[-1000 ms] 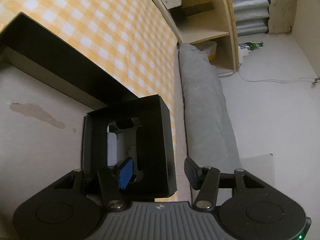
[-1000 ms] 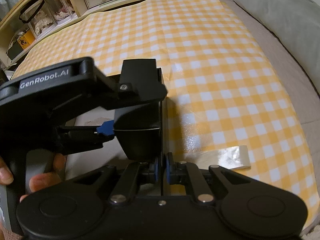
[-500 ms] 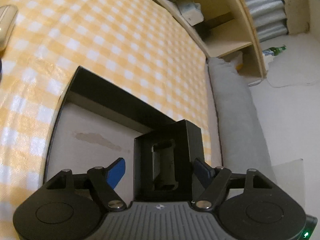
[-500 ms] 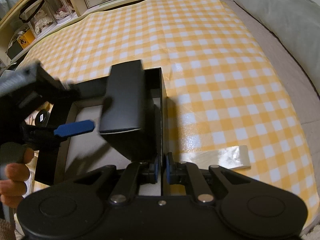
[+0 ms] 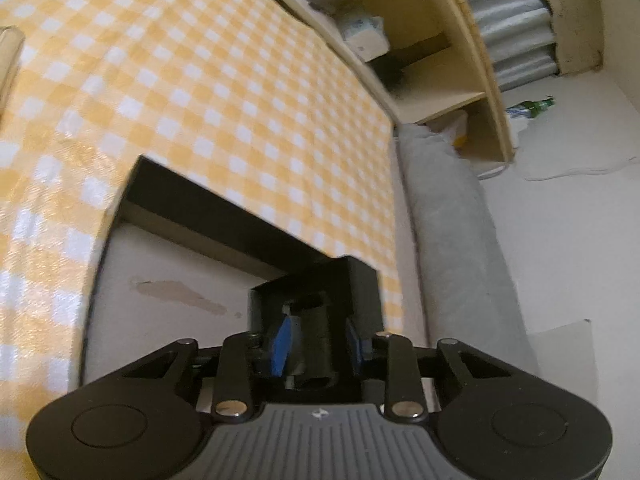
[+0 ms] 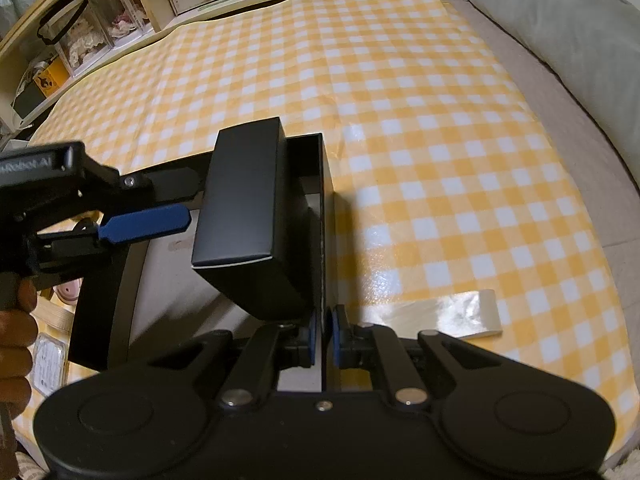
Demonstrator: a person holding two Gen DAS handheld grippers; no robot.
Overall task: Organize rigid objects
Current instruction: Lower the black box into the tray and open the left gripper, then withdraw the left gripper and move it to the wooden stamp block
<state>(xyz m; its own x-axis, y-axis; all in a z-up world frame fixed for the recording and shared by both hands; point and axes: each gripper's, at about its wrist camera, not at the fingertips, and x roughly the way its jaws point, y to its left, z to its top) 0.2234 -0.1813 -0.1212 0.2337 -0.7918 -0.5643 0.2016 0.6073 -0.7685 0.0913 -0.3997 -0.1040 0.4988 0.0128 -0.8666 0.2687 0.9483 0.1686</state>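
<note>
A large flat black tray-like box (image 6: 325, 184) with a grey floor lies on the yellow checked cloth; it also shows in the left wrist view (image 5: 192, 200). A small open black box (image 6: 244, 216) leans tilted inside it against the right wall. My right gripper (image 6: 324, 340) is shut on the large box's right wall. In the left wrist view my left gripper (image 5: 316, 340) has its blue pads on either side of the dark insert inside the small black box (image 5: 352, 292). In the right wrist view the left gripper's blue finger (image 6: 148, 224) reaches toward the small box from the left.
A strip of clear tape (image 6: 460, 312) lies on the cloth right of the tray. A grey cushion (image 5: 452, 240) runs along the cloth's edge. Wooden shelves (image 5: 432, 60) with clutter stand beyond. Small objects (image 6: 48, 360) lie left of the tray.
My left gripper has swung around the small black box, from one finger inside it to straddling it, and has now narrowed onto the insert within. The right gripper has not moved.
</note>
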